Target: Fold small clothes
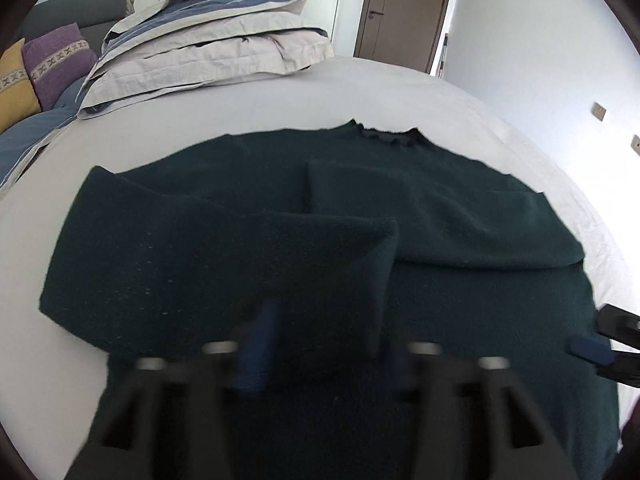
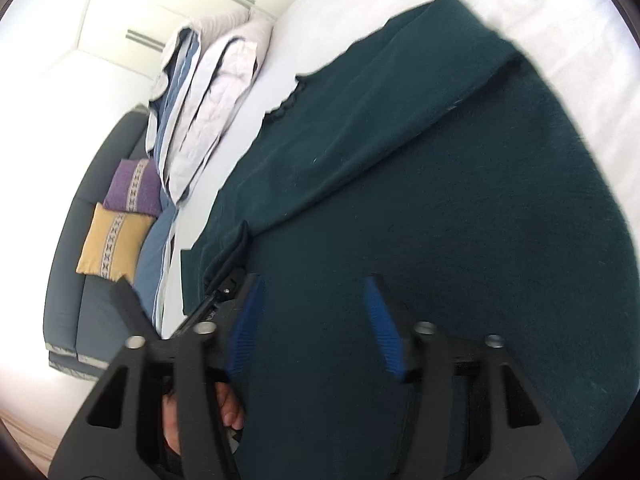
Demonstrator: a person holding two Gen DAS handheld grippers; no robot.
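Note:
A dark green sweater [image 1: 248, 248] lies flat on the white bed sheet [image 1: 280, 100], neck away from me, both sleeves folded across its chest. My left gripper [image 1: 324, 344] is open low over the hem, its blue pads blurred. My right gripper [image 2: 316, 320] is open over the sweater [image 2: 440, 220] near its right side. In the left wrist view the right gripper [image 1: 600, 350] shows at the sweater's right edge. In the right wrist view the left gripper's black body [image 2: 228, 284] shows at the left.
A folded stack of grey and blue bedding [image 1: 208, 48] lies at the far left of the bed. Purple [image 1: 56, 60] and yellow [image 1: 14, 80] cushions sit on a dark sofa beyond. A brown door [image 1: 404, 12] stands past the bed.

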